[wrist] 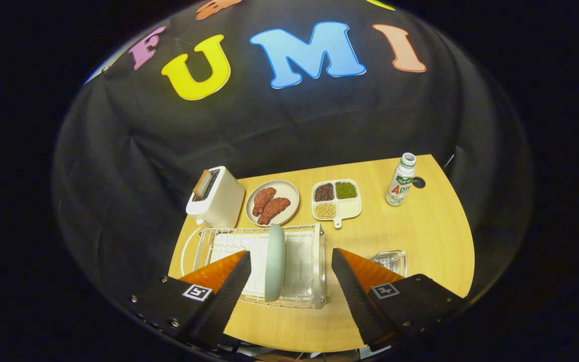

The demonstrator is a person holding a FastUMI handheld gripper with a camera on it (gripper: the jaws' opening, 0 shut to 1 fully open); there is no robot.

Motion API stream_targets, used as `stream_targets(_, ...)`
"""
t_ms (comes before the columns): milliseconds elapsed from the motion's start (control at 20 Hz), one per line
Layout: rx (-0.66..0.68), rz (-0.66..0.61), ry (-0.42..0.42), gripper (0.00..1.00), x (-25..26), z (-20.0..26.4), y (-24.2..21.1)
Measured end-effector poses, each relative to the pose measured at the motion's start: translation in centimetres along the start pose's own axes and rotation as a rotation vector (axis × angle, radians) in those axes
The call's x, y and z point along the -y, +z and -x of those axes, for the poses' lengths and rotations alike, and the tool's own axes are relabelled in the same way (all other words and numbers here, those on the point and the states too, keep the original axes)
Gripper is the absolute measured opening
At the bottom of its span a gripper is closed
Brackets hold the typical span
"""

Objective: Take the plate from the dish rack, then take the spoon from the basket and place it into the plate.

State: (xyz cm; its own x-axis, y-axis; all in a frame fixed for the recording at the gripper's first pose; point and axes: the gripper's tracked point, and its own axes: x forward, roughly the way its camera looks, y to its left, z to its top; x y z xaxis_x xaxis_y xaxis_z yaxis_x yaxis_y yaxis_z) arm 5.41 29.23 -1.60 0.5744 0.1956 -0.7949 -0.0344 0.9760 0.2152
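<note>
Hand-held gripper (289, 281) hangs above the near edge of the desk (420, 231), fingers spread wide, holding nothing. Between the fingers and just ahead: a white wire dish rack (309, 261) with a pale grey-green plate (275, 261) standing upright on edge in its slots, seen edge-on, round and plain. Beside the rack, past one finger, a small wire basket (390, 260); its contents are too small to tell, so the spoon cannot be made out. Beyond the rack, in a row: a white toaster (216, 198) with a slice of bread in its slot, a beige dish with two reddish pieces of meat (269, 205), a white divided tray (336, 200) of beans and grains, and a bottle (400, 180) standing upright.
</note>
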Motion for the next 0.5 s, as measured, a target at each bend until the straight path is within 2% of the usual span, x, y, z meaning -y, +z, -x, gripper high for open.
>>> stream_targets(300, -0.17, -0.014, -0.07, 0.99, -1.4, -3.7, -2.2)
stream_targets(350, -0.186, -0.035, -0.086, 0.95, -1.7, -4.3, -2.6)
stream_targets(500, -0.21, -0.052, -0.125, 0.94, -2.5, -5.8, -3.2)
